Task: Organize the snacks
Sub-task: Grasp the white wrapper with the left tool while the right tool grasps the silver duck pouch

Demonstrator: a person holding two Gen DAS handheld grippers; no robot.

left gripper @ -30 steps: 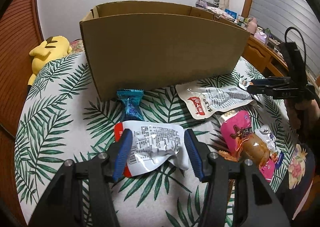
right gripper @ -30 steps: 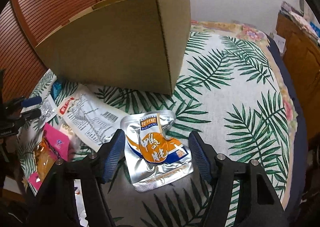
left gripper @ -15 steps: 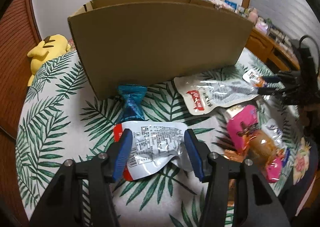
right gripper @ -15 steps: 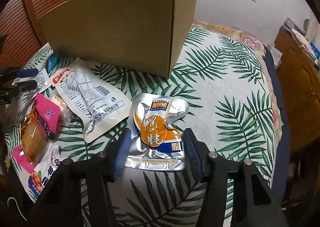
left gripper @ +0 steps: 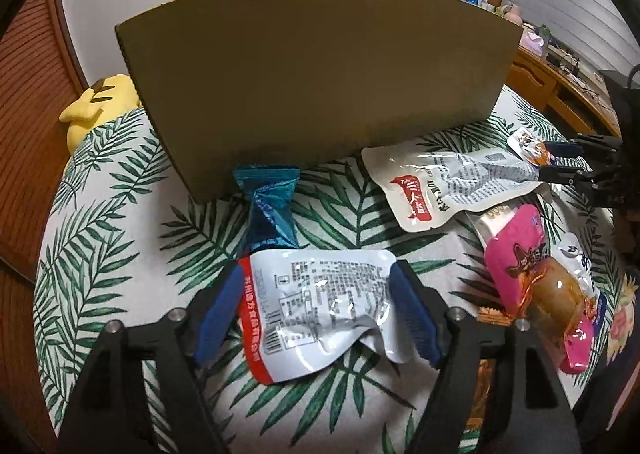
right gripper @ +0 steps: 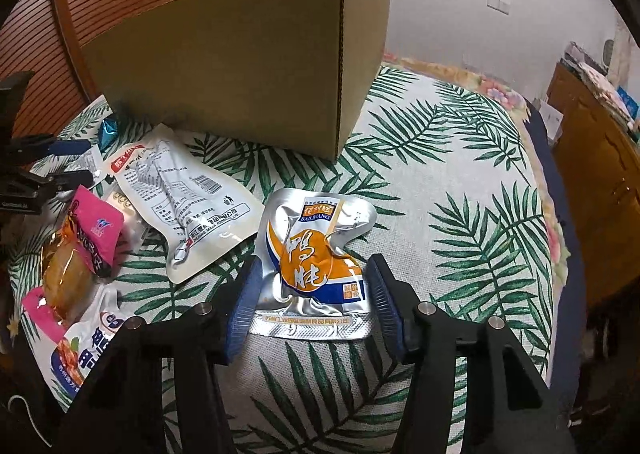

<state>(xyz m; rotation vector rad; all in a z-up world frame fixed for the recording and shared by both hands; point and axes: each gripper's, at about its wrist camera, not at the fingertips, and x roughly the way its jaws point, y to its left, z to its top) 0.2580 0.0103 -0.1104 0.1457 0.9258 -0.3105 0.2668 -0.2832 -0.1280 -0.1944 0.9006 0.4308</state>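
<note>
A tall cardboard box stands on the leaf-print bed; it also shows in the right wrist view. My left gripper is open, its blue pads on either side of a silver and red snack pack lying on the bed. My right gripper is open around a silver and orange pouch that lies flat. A blue wrapper, a white pouch and a pink pack lie between them.
A yellow plush toy lies at the far left by the wooden slatted wall. A wooden cabinet stands beside the bed on the right. A white and blue pack lies at the near left.
Both grippers have moved down and closer to the bed. Each now has its pads alongside its pack. The box top has gone out of sight in the left view.
</note>
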